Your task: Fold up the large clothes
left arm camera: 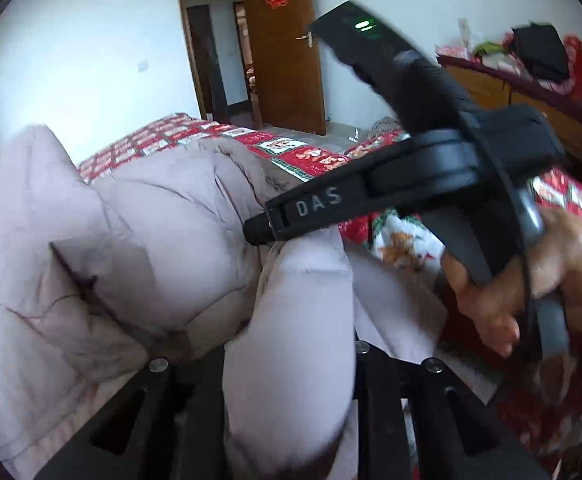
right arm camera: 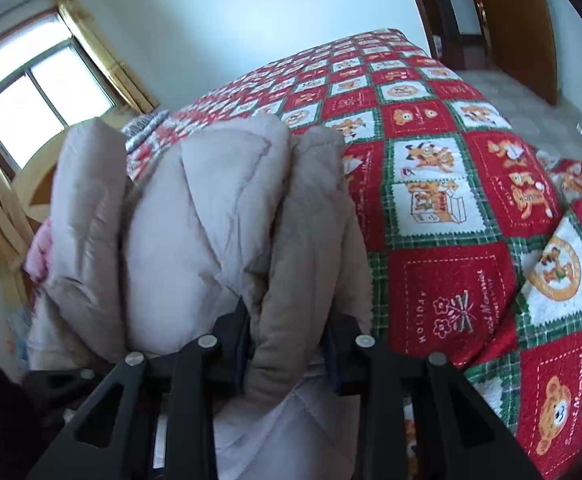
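A pale pink-beige puffer jacket (left arm camera: pixel 143 240) lies bunched on a bed. My left gripper (left arm camera: pixel 291 360) is shut on a thick fold of the jacket, which bulges between its jaws. In the left wrist view the right gripper (left arm camera: pixel 257 232) reaches in from the right, its tips pressed into the jacket, held by a hand (left arm camera: pixel 531 280). In the right wrist view my right gripper (right arm camera: pixel 287 344) is shut on a padded fold of the jacket (right arm camera: pixel 211 220), which rises lifted in front of the camera.
The bed carries a red, green and white patchwork quilt (right arm camera: pixel 451 200) with bear prints. An open brown door (left arm camera: pixel 279 48) is at the back. A wooden dresser (left arm camera: pixel 531 96) with piled items stands right. A window (right arm camera: pixel 31 92) is at the left.
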`<state>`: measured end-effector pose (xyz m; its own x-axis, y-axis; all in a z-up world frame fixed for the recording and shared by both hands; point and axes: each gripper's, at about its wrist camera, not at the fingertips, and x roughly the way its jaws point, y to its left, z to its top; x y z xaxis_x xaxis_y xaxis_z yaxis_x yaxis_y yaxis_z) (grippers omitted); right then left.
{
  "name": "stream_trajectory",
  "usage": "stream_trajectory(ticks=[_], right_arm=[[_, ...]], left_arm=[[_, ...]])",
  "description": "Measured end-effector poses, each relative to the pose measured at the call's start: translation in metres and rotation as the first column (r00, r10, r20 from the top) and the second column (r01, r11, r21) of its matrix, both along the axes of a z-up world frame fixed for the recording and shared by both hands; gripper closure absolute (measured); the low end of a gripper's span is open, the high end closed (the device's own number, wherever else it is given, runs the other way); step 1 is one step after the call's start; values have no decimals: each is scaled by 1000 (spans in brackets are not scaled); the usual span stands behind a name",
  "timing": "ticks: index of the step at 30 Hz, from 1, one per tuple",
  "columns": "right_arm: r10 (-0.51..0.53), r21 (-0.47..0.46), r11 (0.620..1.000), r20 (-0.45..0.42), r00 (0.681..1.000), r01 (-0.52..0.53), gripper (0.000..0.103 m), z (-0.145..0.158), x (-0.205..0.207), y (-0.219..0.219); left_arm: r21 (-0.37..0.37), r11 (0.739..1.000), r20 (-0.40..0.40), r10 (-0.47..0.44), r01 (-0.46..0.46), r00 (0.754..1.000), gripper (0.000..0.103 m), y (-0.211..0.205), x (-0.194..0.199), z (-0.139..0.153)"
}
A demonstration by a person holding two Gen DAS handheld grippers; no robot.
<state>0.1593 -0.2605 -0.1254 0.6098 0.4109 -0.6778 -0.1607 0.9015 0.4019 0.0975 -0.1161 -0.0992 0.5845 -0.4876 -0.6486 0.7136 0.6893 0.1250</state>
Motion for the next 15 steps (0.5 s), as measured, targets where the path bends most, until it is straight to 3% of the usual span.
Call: stream_trajectory(ticks=[3,11,15], right_arm=[[1,26,1000,-11,1000,-1,71,-3,2,-6],[15,12,1000,-19,1000,-14,69,-5,9,0],[30,-2,1000,17,999,-30,76,5,7,4]], left_arm=[[44,999,47,-4,2,999,79,3,-13,5],[104,995,39,-12,8,999,79,4,-20,9],[111,994,140,-22,7,990,63,-2,-31,4]])
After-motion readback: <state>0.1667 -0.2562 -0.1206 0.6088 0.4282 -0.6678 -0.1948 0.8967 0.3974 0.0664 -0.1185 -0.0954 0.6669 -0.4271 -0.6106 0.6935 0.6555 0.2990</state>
